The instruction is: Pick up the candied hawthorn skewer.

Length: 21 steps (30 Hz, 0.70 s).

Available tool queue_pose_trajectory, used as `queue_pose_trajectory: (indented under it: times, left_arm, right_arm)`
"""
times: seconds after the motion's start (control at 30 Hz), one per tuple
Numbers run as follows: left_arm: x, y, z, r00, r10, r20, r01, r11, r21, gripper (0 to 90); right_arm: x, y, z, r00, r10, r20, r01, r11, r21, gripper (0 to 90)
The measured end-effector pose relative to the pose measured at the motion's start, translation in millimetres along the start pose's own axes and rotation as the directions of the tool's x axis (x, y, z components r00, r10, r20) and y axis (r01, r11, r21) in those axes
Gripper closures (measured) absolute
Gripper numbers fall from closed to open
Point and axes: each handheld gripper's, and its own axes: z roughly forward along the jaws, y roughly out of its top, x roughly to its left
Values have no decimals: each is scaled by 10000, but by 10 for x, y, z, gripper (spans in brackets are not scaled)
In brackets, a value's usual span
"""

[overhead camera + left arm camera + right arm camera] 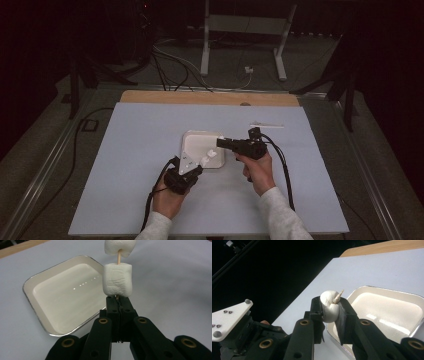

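Observation:
My left gripper (117, 300) is shut on the lower end of a wooden skewer (119, 257) that stands upright. A white marshmallow (117, 278) sits just above the jaw tips, and a second one (120, 246) is higher on the stick. My right gripper (330, 306) is shut on a marshmallow (329, 308) at the skewer's pointed end, and the tip (340, 293) pokes out through it. In the high view both grippers, left (200, 167) and right (220, 143), meet over the near right part of a white tray (195, 140).
The tray (37, 290) is empty and lies on a pale blue mat (125, 165). A thin white stick (266, 125) lies at the back right of the mat. A wooden table edge (210, 97) runs along the far side, with cables and stand legs on the floor beyond.

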Motion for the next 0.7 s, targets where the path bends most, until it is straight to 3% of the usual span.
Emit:
queue_pose_trajectory:
  times: [0.7]
  left_arm:
    - [41,-57,-95,9991,166,-387,-176,9995,-257,900]
  right_arm:
    - [103,119,24,9995,-277,121,275,9994,225,785]
